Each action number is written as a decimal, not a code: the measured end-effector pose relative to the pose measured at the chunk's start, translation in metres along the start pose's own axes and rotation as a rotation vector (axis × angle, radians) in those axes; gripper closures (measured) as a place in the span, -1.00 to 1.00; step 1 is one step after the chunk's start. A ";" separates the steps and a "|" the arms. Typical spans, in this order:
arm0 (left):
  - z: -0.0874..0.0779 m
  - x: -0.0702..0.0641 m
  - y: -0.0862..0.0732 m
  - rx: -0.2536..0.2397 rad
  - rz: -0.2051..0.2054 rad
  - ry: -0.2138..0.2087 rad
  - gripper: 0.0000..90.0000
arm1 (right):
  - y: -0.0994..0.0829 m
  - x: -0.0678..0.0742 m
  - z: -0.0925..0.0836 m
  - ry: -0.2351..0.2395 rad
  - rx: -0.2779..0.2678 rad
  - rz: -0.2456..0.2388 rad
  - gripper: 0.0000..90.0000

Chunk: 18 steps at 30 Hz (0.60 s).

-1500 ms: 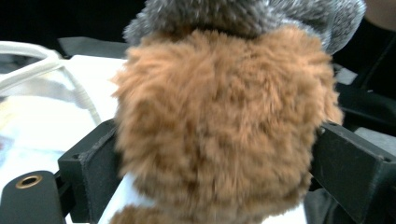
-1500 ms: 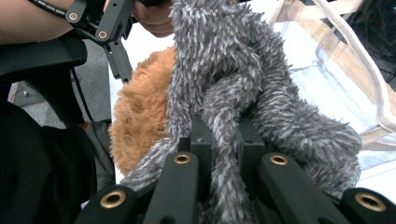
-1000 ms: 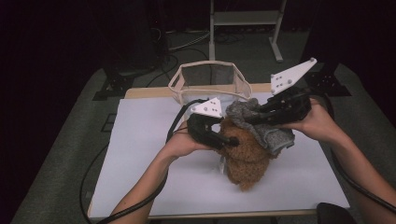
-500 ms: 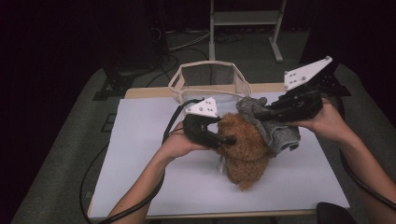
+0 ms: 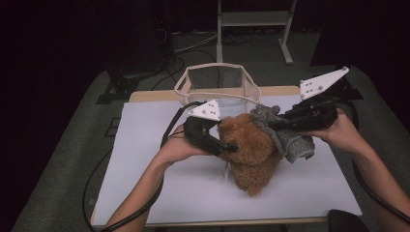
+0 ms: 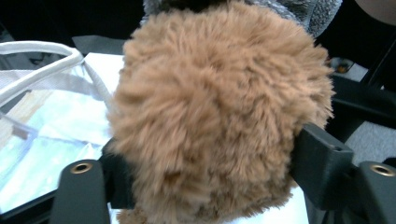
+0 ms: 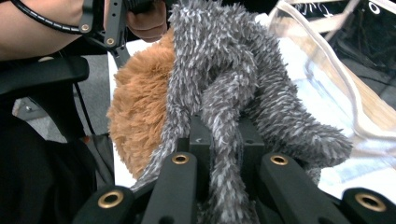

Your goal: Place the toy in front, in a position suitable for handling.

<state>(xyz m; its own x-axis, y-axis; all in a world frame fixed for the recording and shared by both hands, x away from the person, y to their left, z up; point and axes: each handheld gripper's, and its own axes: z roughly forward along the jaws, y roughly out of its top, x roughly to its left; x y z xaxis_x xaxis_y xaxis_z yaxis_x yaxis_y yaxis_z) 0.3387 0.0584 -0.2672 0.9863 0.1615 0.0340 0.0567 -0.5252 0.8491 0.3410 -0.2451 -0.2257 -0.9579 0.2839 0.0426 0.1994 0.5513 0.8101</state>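
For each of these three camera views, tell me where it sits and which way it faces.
High view: above the table, looking forward and down; both forearms, left gripper, right gripper.
Left gripper view: between its own jaws, facing the fluffy brown plush toy.
Right gripper view: along jaws clamping the shaggy grey fabric.
All share the toy.

**A darkened recording room, set up like a lab**

The place looks like a studio or lab rather than a home. A wooden counter (image 5: 159, 95) covered with a plain white sheet (image 5: 145, 159) stands alone on grey carpet (image 5: 63, 159), with blackness all round it. Behind it stands the foot of a pale metal frame (image 5: 254, 21), and loose black cables (image 5: 193, 43) lie on the floor. A dark equipment base (image 5: 123, 84) sits beside the counter's far left corner.
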 end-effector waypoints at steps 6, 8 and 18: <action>-0.013 -0.004 -0.001 0.047 0.021 0.024 -0.52 | 0.009 0.002 0.020 0.024 -0.011 -0.016 0.79; -0.017 -0.005 -0.002 0.052 0.023 0.030 -0.55 | 0.011 0.002 0.026 0.028 -0.017 -0.024 0.79; -0.037 -0.008 -0.030 0.101 0.016 0.075 -0.45 | 0.022 0.011 0.071 0.080 -0.034 -0.063 0.78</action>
<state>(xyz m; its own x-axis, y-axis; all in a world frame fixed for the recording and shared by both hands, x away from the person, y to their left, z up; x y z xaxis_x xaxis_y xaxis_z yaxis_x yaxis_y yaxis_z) 0.3234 0.1037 -0.2740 0.9730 0.2124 0.0902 0.0597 -0.6094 0.7906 0.3499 -0.1740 -0.2490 -0.9819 0.1858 0.0365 0.1329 0.5390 0.8318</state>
